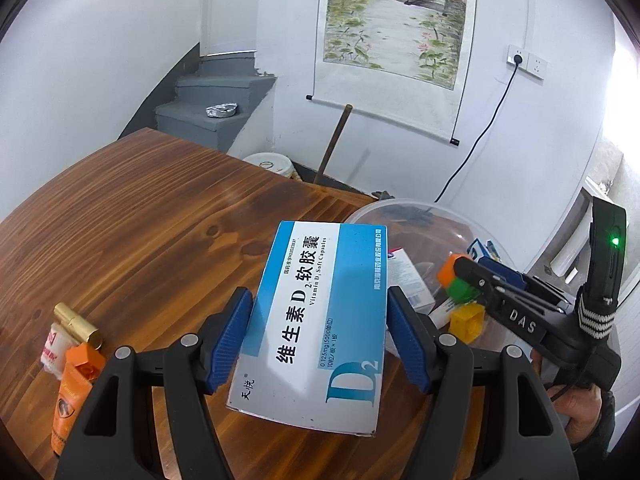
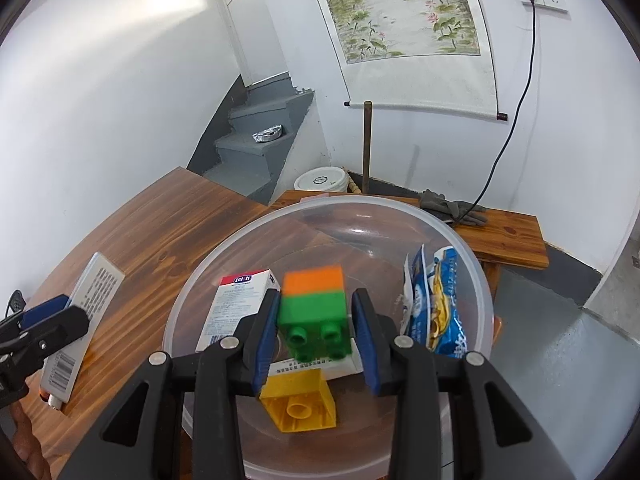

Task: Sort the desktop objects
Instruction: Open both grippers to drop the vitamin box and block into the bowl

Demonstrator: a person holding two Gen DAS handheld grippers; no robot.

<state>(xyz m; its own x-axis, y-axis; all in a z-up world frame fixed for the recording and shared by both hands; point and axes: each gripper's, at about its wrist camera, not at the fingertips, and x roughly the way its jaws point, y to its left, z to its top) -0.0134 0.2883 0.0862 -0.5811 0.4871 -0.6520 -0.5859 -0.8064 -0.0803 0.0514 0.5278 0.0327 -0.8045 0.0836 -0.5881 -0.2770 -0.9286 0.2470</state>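
Note:
My left gripper (image 1: pixel 320 340) is shut on a blue and white vitamin D2 box (image 1: pixel 316 320) and holds it above the wooden table (image 1: pixel 140 216), left of the clear plastic bowl (image 1: pixel 420 212). My right gripper (image 2: pixel 316 336) is over the bowl (image 2: pixel 360 204). The orange-and-green brick stack (image 2: pixel 314 308) sits between its blue pads (image 2: pixel 266 340), blurred, with a gap at the right pad. A yellow brick (image 2: pixel 300 404), a white medicine box (image 2: pixel 236 304) and a blue snack packet (image 2: pixel 440 304) lie in the bowl.
On the table at the left lie a gold lipstick (image 1: pixel 78 324), an orange tube (image 1: pixel 76 384) and a small white packet (image 1: pixel 54 350). A wooden bench (image 2: pixel 500 236) with grey gloves (image 2: pixel 452 208) stands behind the bowl. Grey stairs (image 2: pixel 260 136) rise at the back.

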